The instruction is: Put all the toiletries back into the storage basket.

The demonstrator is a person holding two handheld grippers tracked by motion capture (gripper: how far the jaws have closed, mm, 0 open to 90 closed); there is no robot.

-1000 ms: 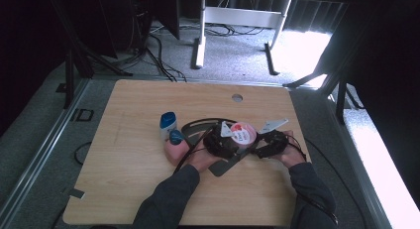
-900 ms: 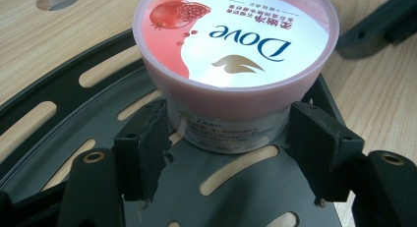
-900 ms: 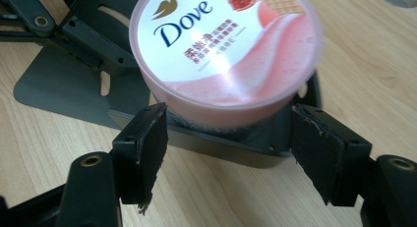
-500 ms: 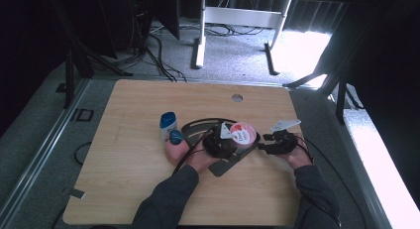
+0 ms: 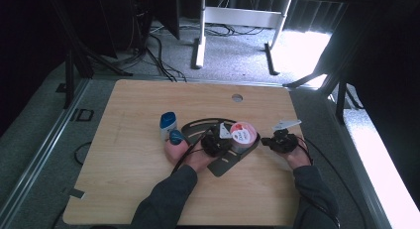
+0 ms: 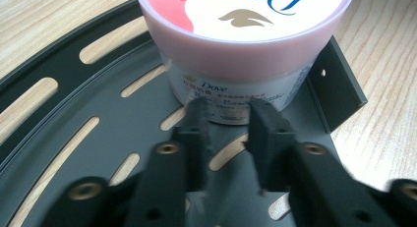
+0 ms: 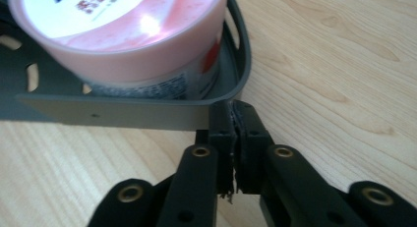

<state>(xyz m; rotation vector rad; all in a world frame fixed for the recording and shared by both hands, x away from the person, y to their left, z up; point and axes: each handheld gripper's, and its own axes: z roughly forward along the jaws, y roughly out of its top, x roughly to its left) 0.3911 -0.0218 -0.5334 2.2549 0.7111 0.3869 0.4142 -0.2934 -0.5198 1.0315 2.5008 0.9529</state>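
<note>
Left claw sat narrowly parted before the pink-lidded jar on the slotted rack; right claw pinched closed at the rack's corner, empty.

We reach in from the near edge of the desk with both forearms in dark sleeves. Our left hand holds the left tool low and pointing forward, its two black jaws parted with a clear gap between them. Our right hand holds the right tool pointing toward the left one, its jaws pressed together at the tips.
</note>
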